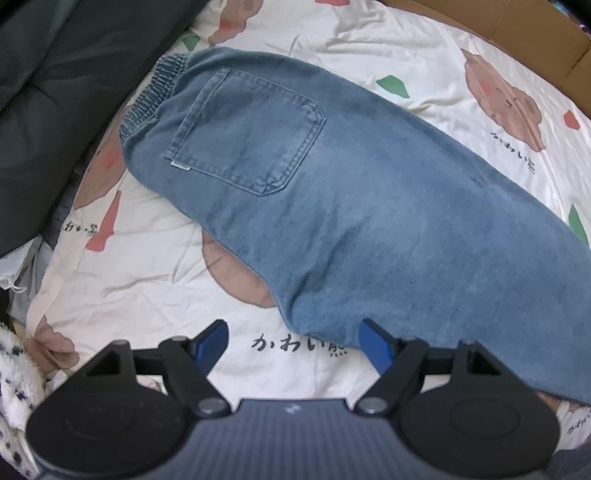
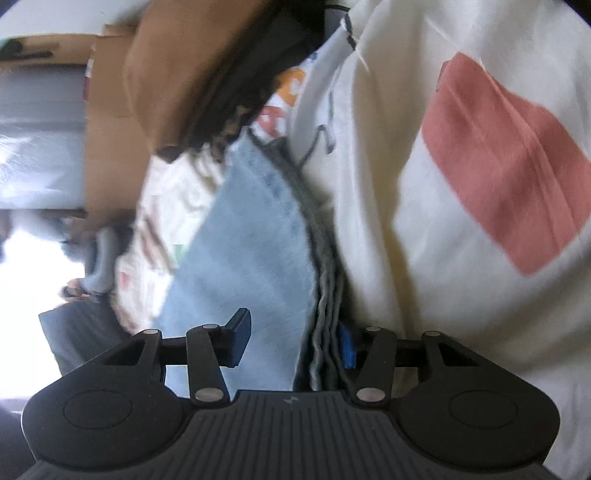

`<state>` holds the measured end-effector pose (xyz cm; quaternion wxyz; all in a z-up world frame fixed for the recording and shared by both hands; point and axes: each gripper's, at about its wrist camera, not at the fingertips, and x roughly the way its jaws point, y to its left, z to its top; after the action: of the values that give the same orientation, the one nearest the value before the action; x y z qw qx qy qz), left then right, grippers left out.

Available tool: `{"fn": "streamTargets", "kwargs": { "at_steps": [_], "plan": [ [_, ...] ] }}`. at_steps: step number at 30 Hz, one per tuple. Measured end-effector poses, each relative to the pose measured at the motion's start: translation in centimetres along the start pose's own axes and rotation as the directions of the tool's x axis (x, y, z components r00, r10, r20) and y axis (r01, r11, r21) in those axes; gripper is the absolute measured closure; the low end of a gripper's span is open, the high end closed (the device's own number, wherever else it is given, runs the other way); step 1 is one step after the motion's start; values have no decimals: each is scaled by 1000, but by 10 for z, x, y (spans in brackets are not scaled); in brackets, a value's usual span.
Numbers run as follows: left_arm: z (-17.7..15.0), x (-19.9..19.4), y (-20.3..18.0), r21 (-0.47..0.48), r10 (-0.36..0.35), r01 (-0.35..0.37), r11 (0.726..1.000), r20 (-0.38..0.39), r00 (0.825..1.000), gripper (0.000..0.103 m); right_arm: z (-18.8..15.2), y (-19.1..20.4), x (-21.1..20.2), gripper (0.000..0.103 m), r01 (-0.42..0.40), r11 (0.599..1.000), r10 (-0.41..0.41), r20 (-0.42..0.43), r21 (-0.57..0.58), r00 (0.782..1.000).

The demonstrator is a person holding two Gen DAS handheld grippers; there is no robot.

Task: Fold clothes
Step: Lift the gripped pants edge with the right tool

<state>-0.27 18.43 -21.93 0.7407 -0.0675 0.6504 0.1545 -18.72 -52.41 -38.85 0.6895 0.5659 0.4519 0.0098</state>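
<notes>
Light blue jeans point(image 1: 332, 192) lie on the printed cream bed sheet point(image 1: 155, 266), elastic waistband point(image 1: 155, 92) at the far left and a back pocket facing up. My left gripper point(image 1: 295, 343) hovers open over the sheet at the jeans' near edge, its right fingertip point(image 1: 373, 339) just over the denim. In the blurred, rolled-over right wrist view, my right gripper point(image 2: 293, 343) stands open astride the jeans' layered edge point(image 2: 325, 332). One fingertip point(image 2: 347, 347) sits between that edge and the sheet point(image 2: 406, 184); the other is above the denim face point(image 2: 251, 258).
A dark padded surface point(image 1: 48, 110) runs along the far left of the bed. Brown cardboard point(image 1: 517, 26) sits at the far right corner, also cardboard point(image 2: 110, 122) in the right wrist view. A spotted white fabric point(image 1: 14, 387) lies at the near left.
</notes>
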Motion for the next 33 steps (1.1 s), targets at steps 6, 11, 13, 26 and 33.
{"fn": "streamTargets", "kwargs": {
  "at_steps": [6, 11, 13, 26, 33],
  "plan": [
    [-2, -1, 3, -4, -5, 5, 1000, 4, 1000, 23, 11, -2, 10, 60, 19, 1000, -19, -36, -3, 999],
    [-3, 4, 5, -15, -10, 10, 1000, -2, 1000, 23, 20, -3, 15, 74, 7, 999, -12, -132, -40, 991],
    [-2, 7, 6, -27, -13, 13, 1000, -4, 1000, 23, 25, -7, 18, 74, 26, 999, -33, -149, -44, 988],
    [-5, 29, 4, -49, -39, 37, 998, -24, 999, 23, 32, -5, 29, 90, 33, 996, -50, -197, -88, 979],
    [0, 51, -2, -36, -63, 61, 997, -47, 997, 23, 34, 12, 22, 91, 66, 990, -89, -191, -126, 978]
  ]
}}
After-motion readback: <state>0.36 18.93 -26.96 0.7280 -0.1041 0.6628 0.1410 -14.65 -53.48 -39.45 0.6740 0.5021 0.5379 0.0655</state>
